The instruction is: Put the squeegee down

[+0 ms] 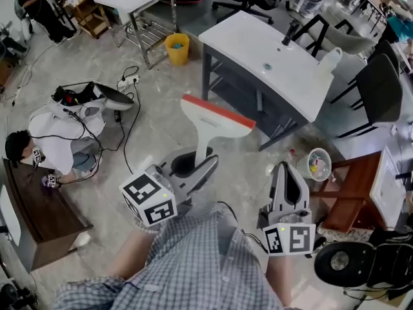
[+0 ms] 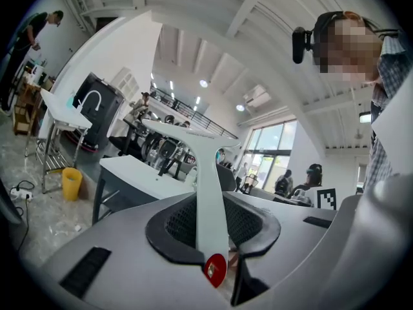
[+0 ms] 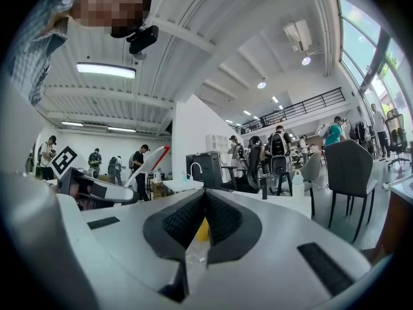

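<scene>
The left gripper [image 1: 192,165] clamps the white handle of the squeegee [image 1: 210,122]. The red-edged blade stands at 12 o'clock above the jaws, over the floor, short of the white table [image 1: 255,47] at 1 o'clock. The right gripper [image 1: 287,175], at 3 o'clock from the left one, has its jaws pressed together with nothing between them.

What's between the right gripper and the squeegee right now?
Nothing: in the head view only bare floor separates the right gripper from the squeegee held in the left gripper.
</scene>
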`<state>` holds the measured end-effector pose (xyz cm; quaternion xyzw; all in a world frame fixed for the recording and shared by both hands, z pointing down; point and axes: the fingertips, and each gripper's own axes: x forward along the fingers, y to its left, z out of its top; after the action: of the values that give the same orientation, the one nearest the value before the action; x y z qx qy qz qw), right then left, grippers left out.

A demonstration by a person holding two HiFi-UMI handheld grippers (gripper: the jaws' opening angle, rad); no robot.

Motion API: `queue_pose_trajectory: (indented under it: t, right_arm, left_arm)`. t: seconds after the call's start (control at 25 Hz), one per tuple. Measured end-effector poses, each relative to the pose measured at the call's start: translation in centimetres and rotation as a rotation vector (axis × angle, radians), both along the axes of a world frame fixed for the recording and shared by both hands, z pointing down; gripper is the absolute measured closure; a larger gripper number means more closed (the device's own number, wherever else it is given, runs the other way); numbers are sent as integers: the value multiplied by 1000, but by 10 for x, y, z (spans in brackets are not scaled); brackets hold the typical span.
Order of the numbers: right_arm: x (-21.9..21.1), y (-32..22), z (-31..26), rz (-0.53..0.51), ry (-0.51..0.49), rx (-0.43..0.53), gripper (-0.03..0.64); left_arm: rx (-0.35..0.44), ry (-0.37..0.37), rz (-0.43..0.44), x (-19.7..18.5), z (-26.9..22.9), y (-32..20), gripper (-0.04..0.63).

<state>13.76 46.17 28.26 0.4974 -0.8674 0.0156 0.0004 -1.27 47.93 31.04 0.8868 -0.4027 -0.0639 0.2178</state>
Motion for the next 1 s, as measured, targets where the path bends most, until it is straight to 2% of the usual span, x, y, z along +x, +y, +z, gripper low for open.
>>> queue_pose_trajectory:
  t: [0.44,0.68,1.0]
  right_arm:
    - [1,1,10,18,24,-6,609]
    - [-1,-29,13,-19,34,0,609]
    - [5,-96,12,-90,53,3,609]
  left_arm:
    - [-3,-17,-11,-7,5,-2,506]
    - [1,-21,-39,-6,5,-24,506]
    - [4,-19,-86,7,1,-84,506]
